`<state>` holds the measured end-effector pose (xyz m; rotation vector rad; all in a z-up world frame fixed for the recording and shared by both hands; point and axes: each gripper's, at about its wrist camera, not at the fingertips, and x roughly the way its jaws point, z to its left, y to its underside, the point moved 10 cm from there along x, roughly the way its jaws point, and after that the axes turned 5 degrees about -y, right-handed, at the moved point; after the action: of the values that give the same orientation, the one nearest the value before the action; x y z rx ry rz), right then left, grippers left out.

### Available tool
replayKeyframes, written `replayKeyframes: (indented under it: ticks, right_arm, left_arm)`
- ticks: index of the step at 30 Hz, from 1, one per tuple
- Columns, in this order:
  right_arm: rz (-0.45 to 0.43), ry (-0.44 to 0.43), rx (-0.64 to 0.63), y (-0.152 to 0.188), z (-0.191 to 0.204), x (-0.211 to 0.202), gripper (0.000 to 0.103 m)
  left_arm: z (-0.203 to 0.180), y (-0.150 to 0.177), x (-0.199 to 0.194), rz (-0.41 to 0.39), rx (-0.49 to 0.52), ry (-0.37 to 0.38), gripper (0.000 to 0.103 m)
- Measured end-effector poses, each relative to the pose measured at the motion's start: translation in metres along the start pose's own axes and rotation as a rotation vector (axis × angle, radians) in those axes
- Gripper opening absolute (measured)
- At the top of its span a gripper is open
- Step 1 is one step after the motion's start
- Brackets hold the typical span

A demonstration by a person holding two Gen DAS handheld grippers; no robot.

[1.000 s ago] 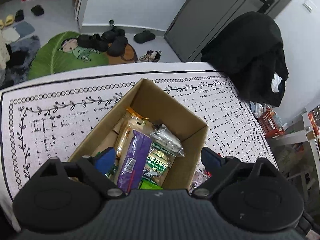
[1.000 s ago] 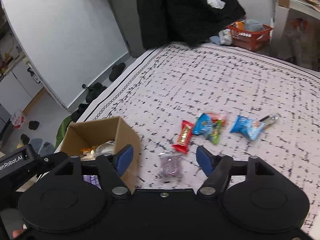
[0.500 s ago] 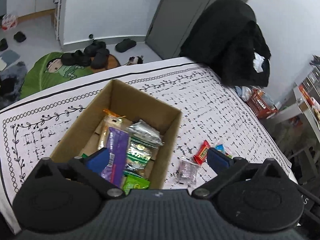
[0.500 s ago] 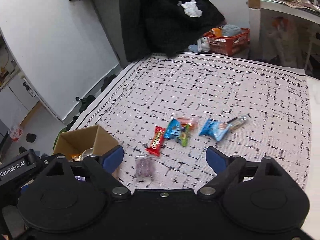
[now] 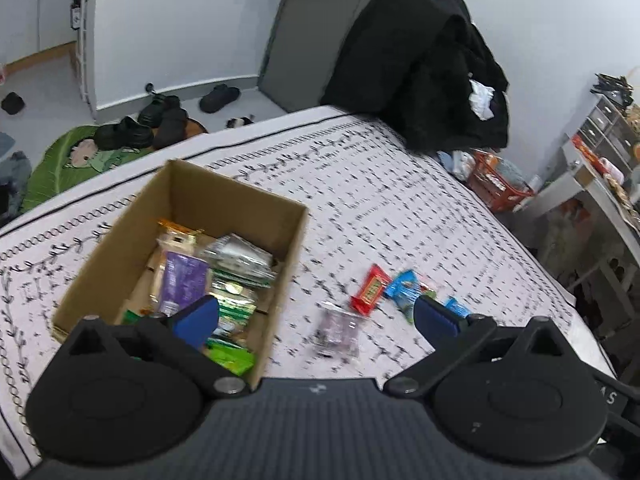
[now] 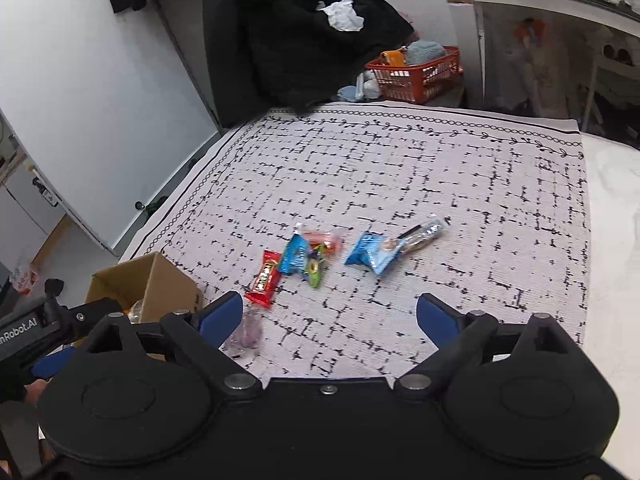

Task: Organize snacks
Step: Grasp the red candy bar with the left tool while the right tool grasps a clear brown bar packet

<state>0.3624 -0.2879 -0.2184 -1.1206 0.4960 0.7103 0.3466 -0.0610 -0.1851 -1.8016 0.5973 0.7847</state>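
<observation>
Hovering over a tabletop (image 6: 460, 168) covered with a white black-patterned cloth, both grippers are empty. Left gripper (image 5: 316, 316) has its blue-padded fingers (image 5: 198, 318) spread wide, nothing between them; it sits above the right wall of the cardboard box (image 5: 294, 240) and a clear wrapped snack with purplish contents (image 5: 338, 330). Right gripper (image 6: 330, 316) fingers (image 6: 436, 318) also wide apart, holding nothing.

Box stands near the left edge of the tabletop, open top, holding packets: a purple packet (image 5: 182, 280), a silver packet (image 5: 240, 254), green ones, an orange-topped one. Exact count unclear.

Loose snacks lie on the cloth right of the box, mid-tabletop: a red bar (image 6: 264, 278) closest to the box, a blue packet (image 6: 294, 254) touching a green candy (image 6: 314, 270) and an orange wrapper (image 6: 324, 238), then a second blue packet (image 6: 370, 250) with a dark-and-clear wrapper (image 6: 422, 234) at its far end. The clear purplish snack (image 6: 244, 332) lies just beside the box's front corner.

A black coat (image 6: 288, 36) drapes past the far left corner; a red basket (image 6: 416, 74) sits on the floor beyond the far edge.
</observation>
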Motion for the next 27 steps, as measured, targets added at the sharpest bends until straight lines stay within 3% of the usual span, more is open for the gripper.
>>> replayKeyframes:
  ticks: [6, 14, 19, 27]
  right_arm:
    - [0.005, 0.007, 0.034, 0.0, -0.02, -0.001, 0.097]
    - [-0.019, -0.015, 0.179, 0.004, -0.044, 0.01, 0.097]
    - [-0.033, -0.025, 0.19, 0.008, -0.047, 0.023, 0.097]
    - [-0.061, -0.043, 0.285, 0.012, -0.072, 0.035, 0.096]
  left_arm:
    - [-0.02, 0.003, -0.005, -0.01, 0.034, 0.035, 0.103]
    - [-0.032, 0.014, 0.002, 0.005, 0.068, 0.001, 0.103]
    - [-0.04, 0.013, 0.002, -0.027, 0.098, -0.003, 0.103]
    - [-0.067, 0.019, 0.013, -0.031, 0.142, 0.042, 0.1]
